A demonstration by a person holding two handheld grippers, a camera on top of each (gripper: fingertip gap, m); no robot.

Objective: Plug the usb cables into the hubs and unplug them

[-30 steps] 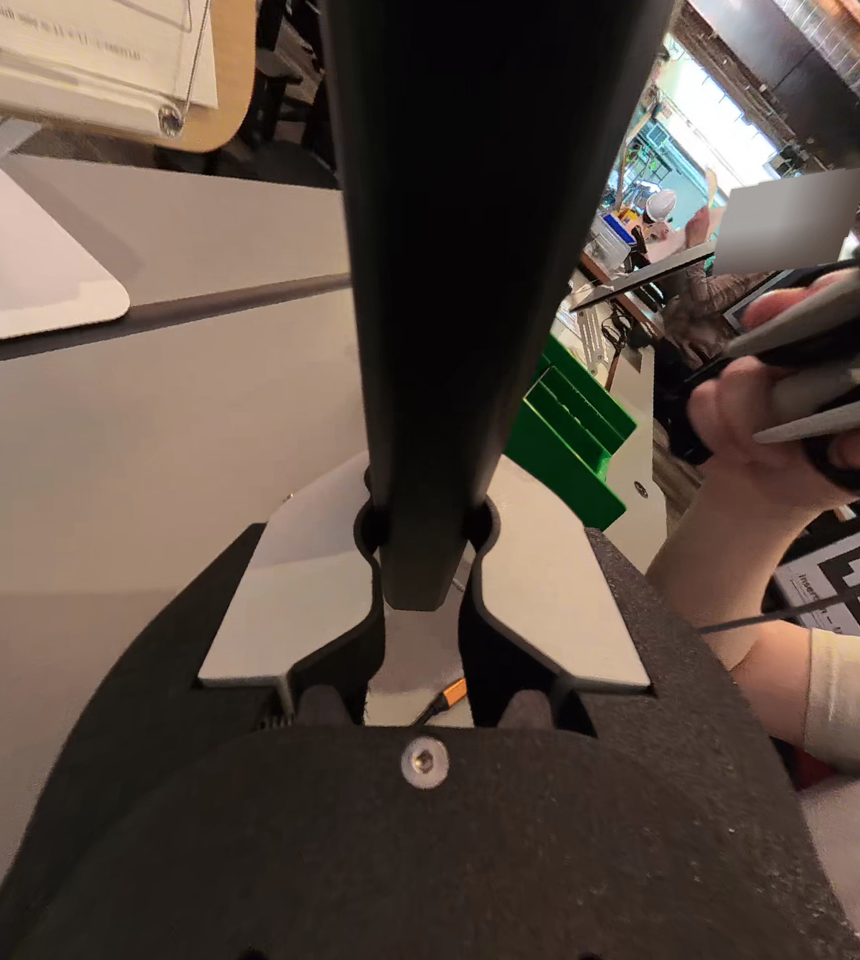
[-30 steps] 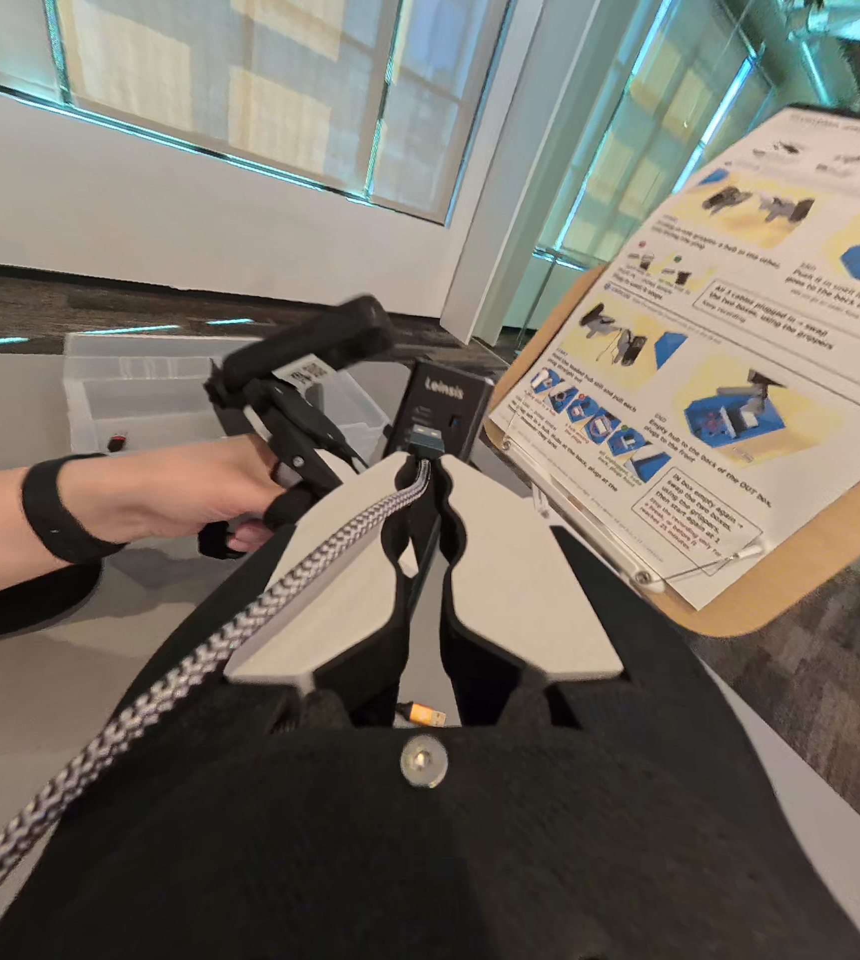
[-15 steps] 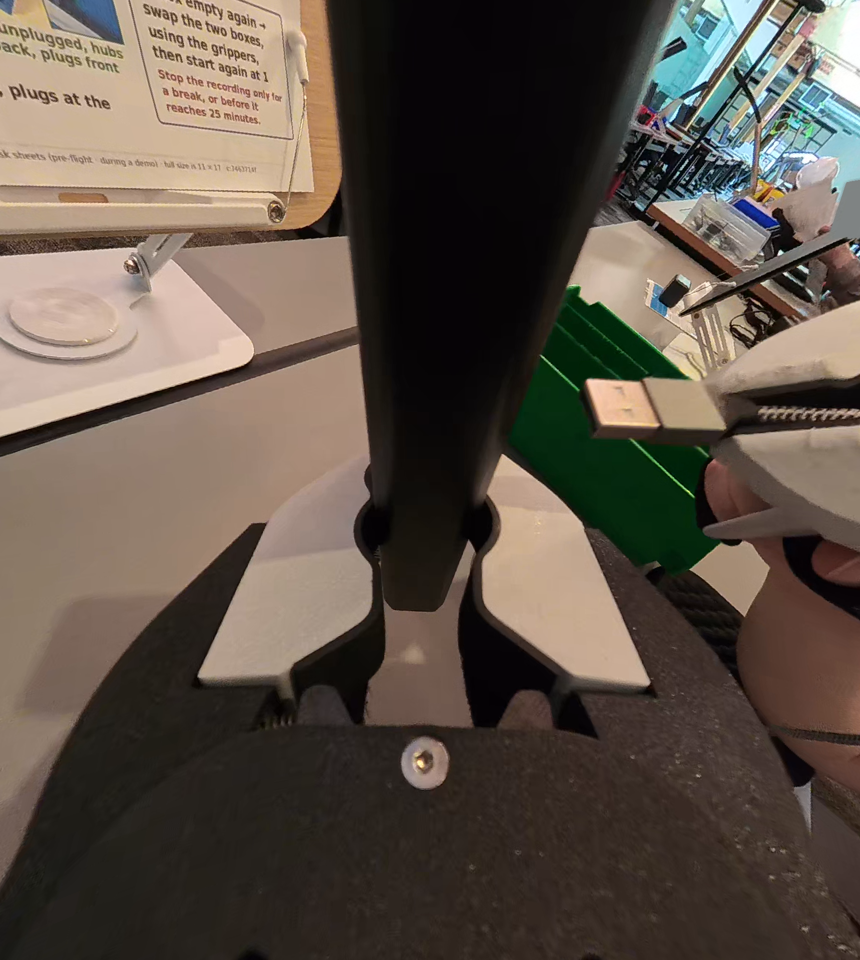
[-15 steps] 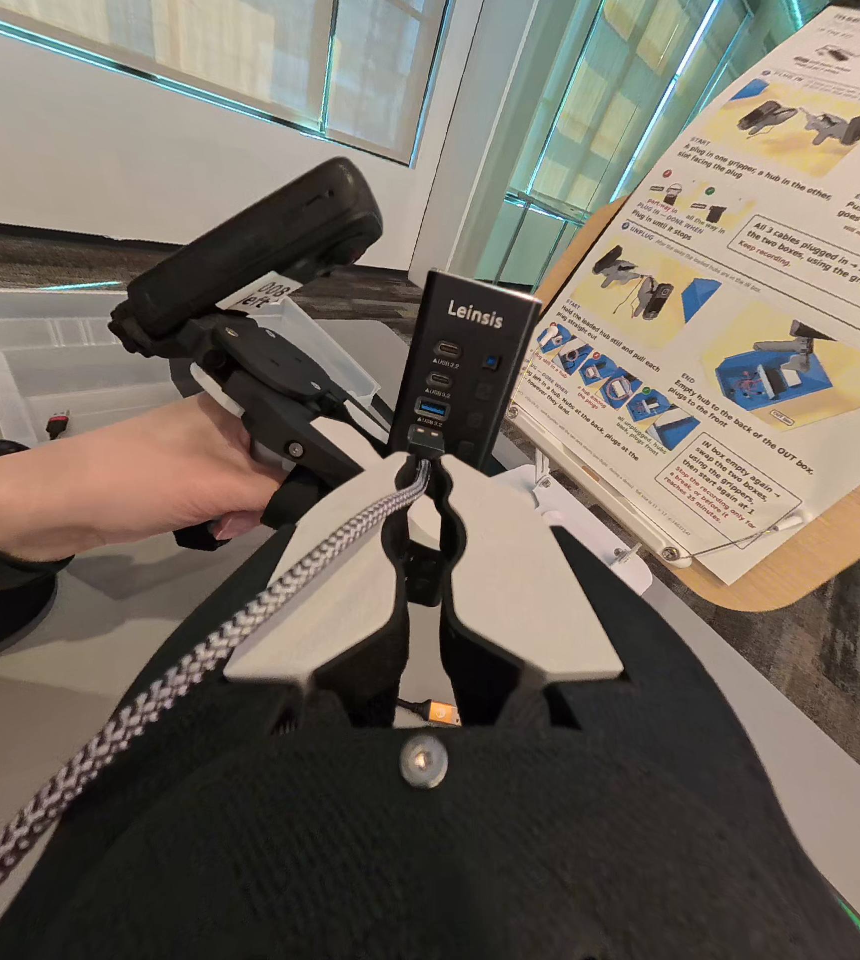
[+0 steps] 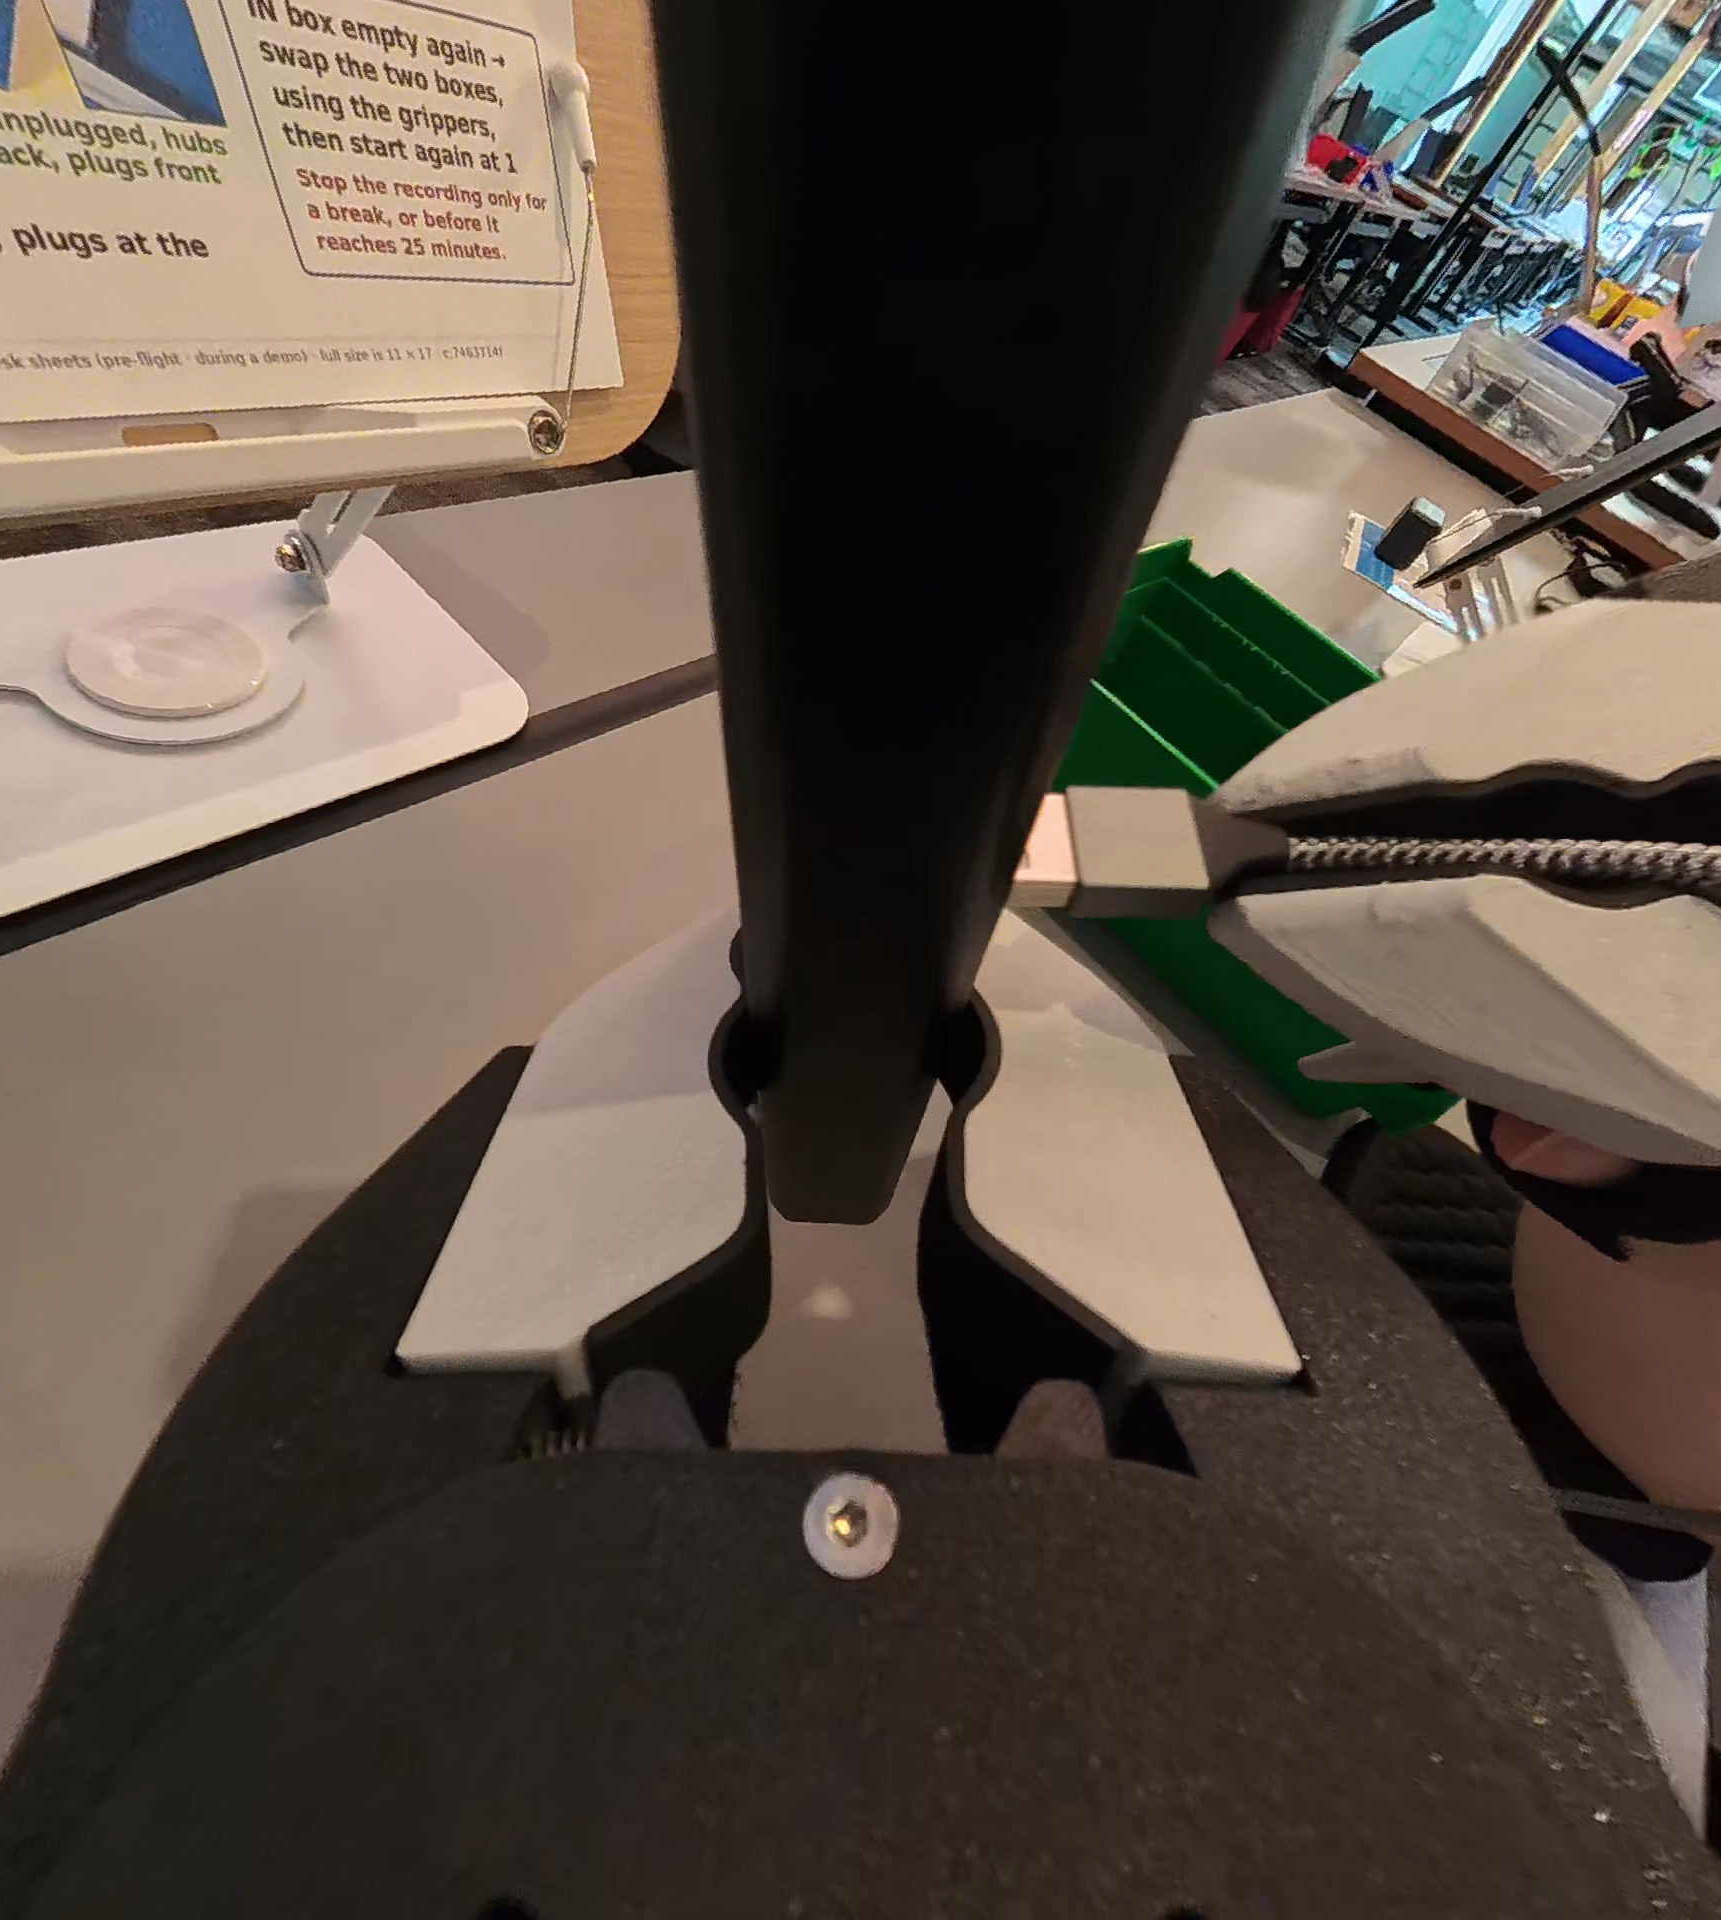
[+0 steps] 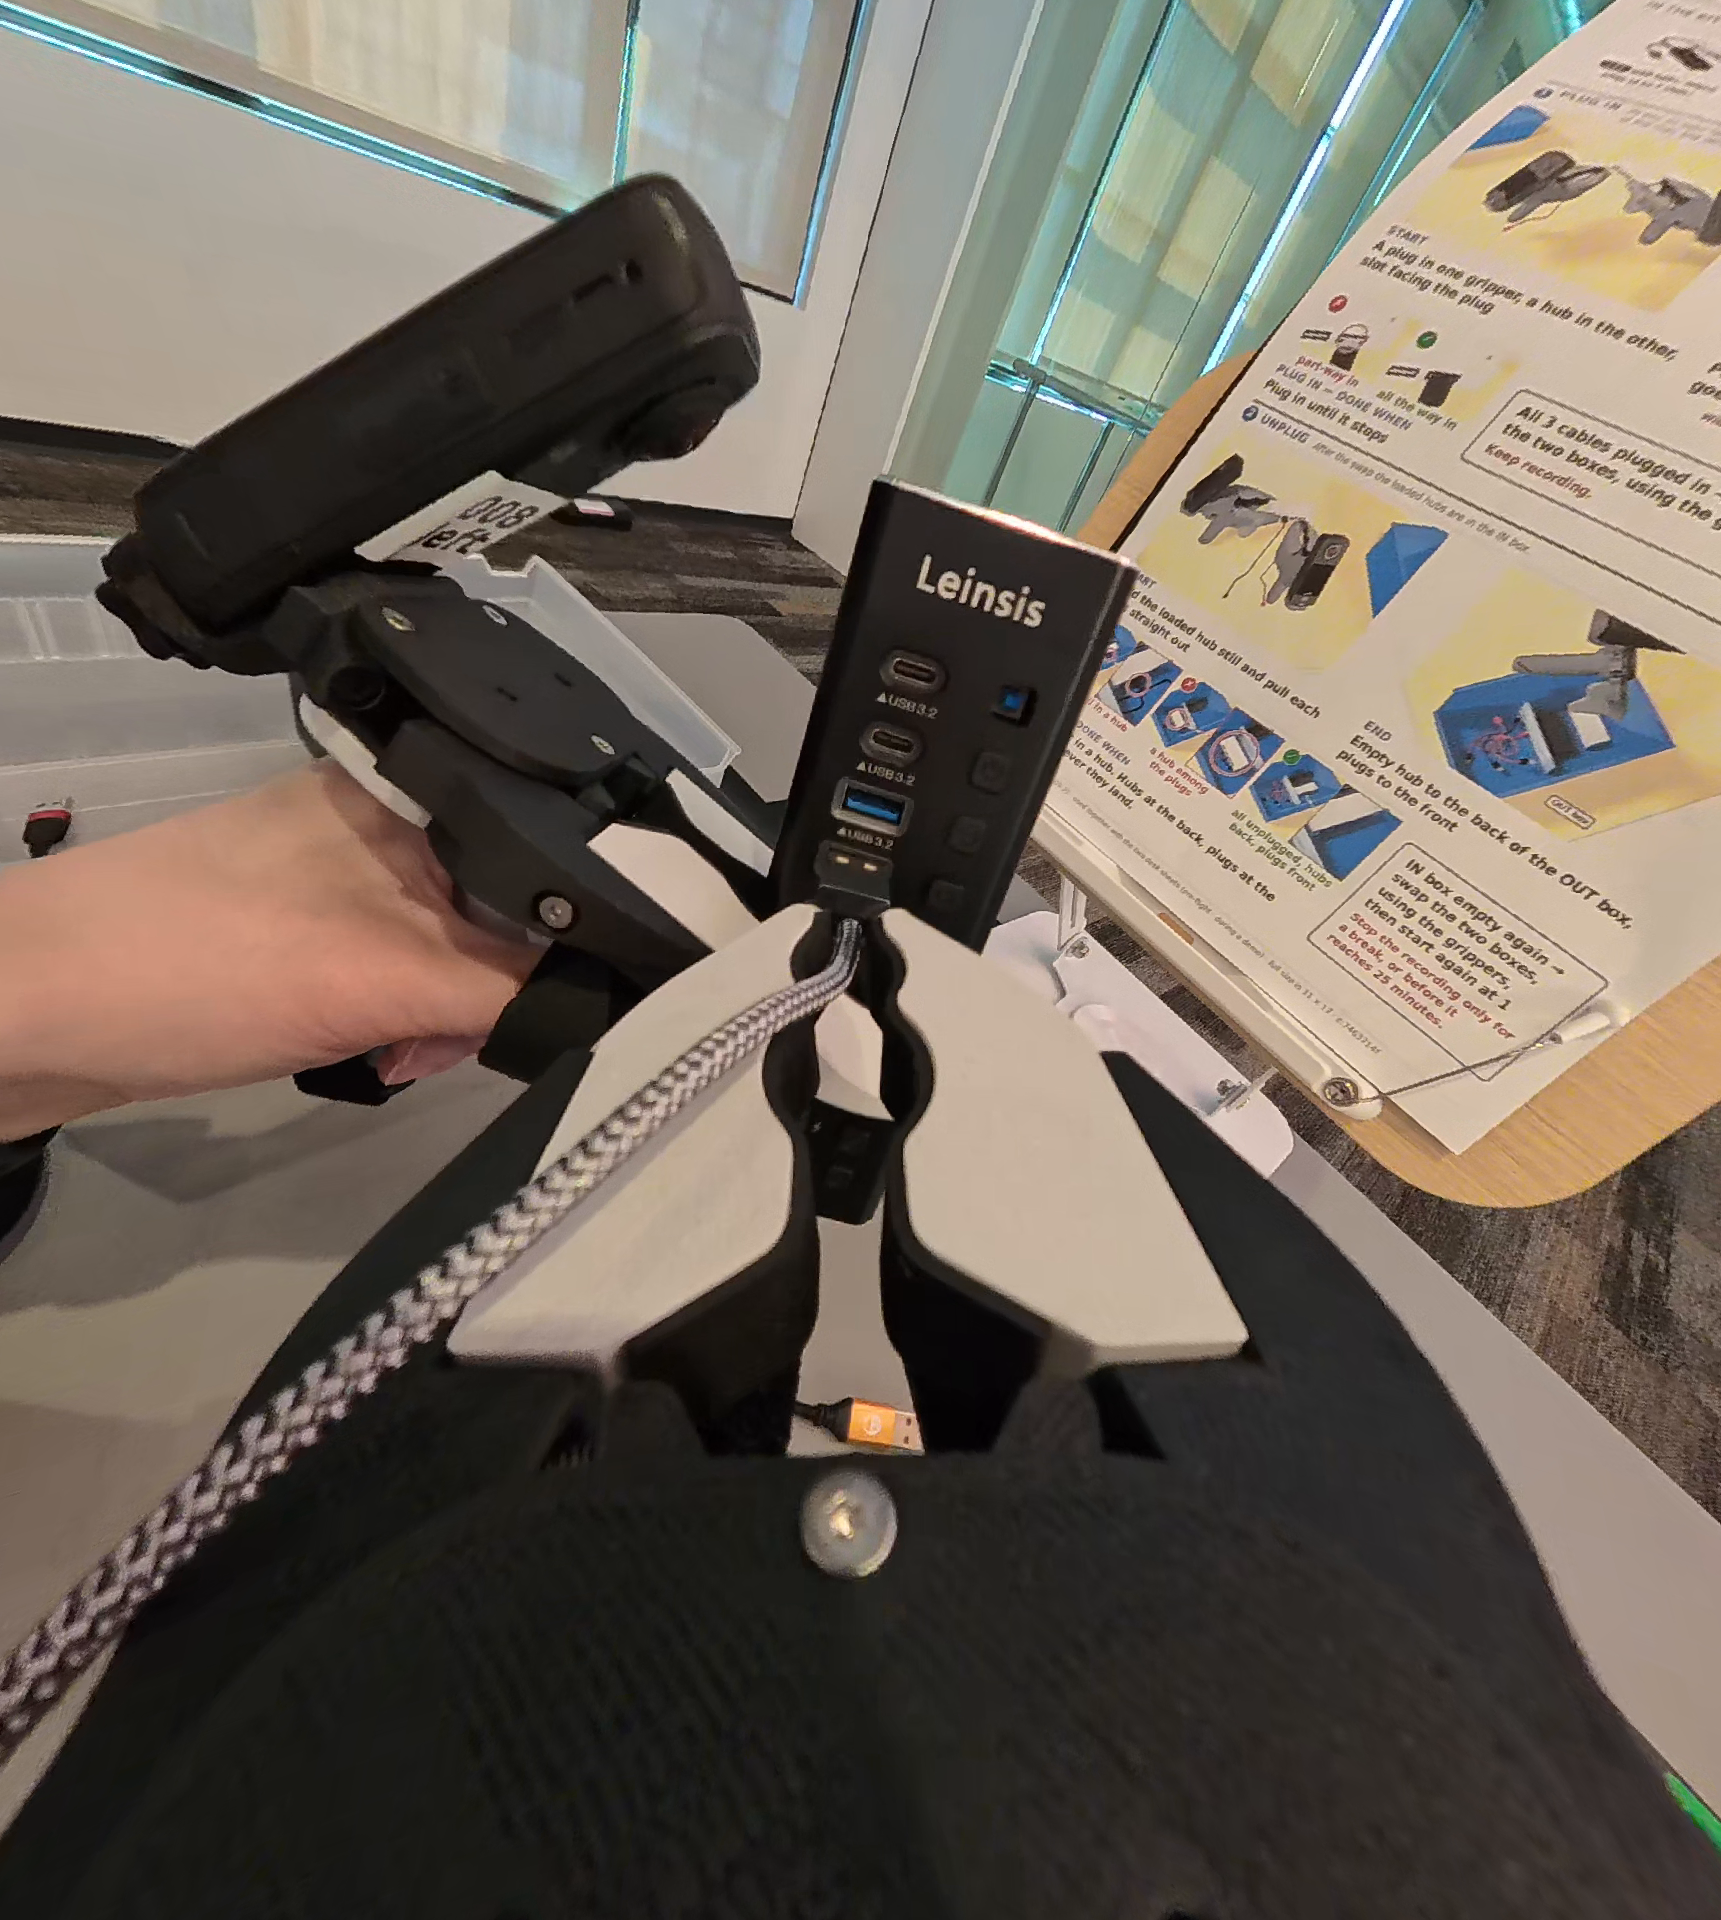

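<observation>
Grey bench [image 5: 243, 1039] w/ big windows behind it, and an instruction sheet on a wooden board [image 6: 1521, 582] propped on a white stand [image 5: 181, 717] at the back. Left hand-held gripper [image 5: 840, 1122] is clamped narrow on the lower end of a black usb hub [image 5: 949, 520], holding it upright so it fills the middle of the left wrist view. From the right wrist view the hub [image 6: 949, 717] shows its port face: two small oval ports up top, a blue one under them, then the lowest port. Right hand-held gripper [image 6: 851, 935] is pinched shut on a grey plug [image 5: 1131, 852] w/ a grey/white braided cable [image 6: 482, 1236] trailing back over its left finger. Plug's metal tip is right at the hub's lowest port, can't tell how far in it is tbh. Other stuff: green bin [image 5: 1209, 790] on the bench past the hub, clear plastic tray [image 6: 25, 686] on the far side, and an orange usb plug [image 6: 871, 1423] lying on the bench under the right gripper
</observation>
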